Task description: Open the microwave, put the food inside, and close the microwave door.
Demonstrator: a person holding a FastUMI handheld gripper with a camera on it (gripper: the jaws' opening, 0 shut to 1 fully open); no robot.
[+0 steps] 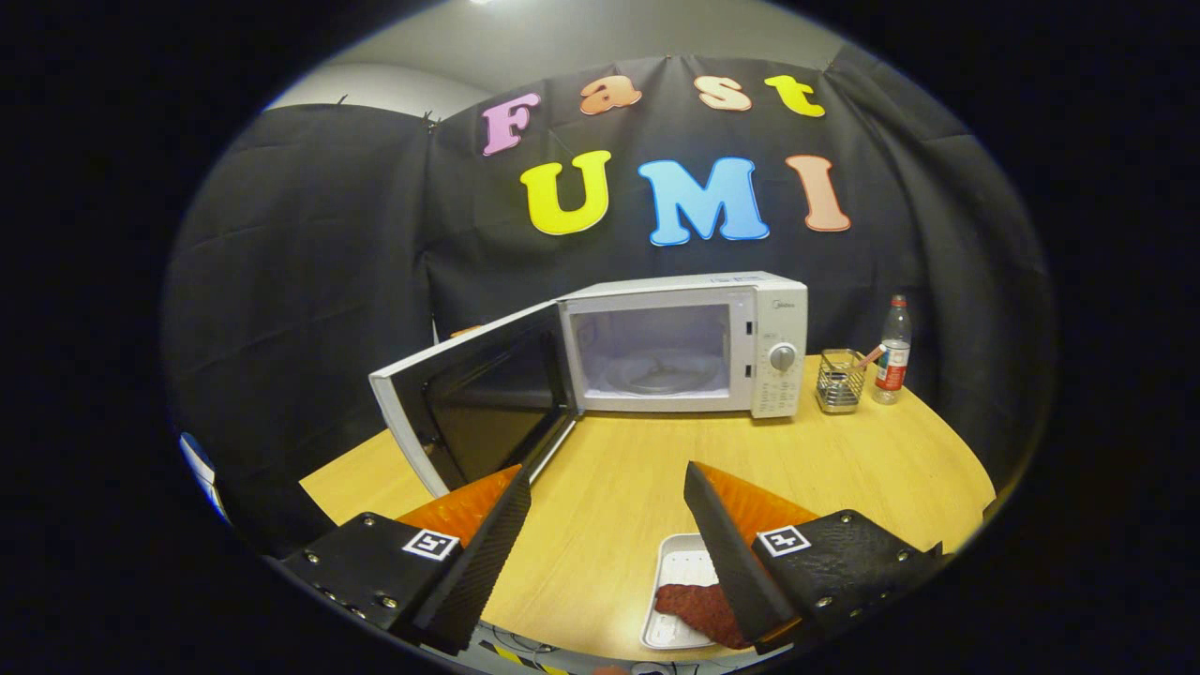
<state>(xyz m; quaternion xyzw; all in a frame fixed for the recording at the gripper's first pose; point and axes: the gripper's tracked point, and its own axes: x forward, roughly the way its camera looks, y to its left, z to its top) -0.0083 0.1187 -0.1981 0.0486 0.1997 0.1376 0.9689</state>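
Gripper view: table (844, 459) carries the microwave (689, 342), its door (469, 398) swung fully open and cavity bare, so opening reads as done and loading the food is the step in hand. Nearer, a shallow white tray (680, 572) holds the food (698, 607), a flat, dark red, rough-textured slab, just beside the right finger. Gripper (609, 539) fingers stand wide, holding nothing; next move likely requires lowering and closing them on the tray rim.

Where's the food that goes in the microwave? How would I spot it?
Start at the white microwave with its door swung open on the wooden table. Come toward the open hand-held gripper; by its right finger lies a white tray holding a flat, dark red food piece.
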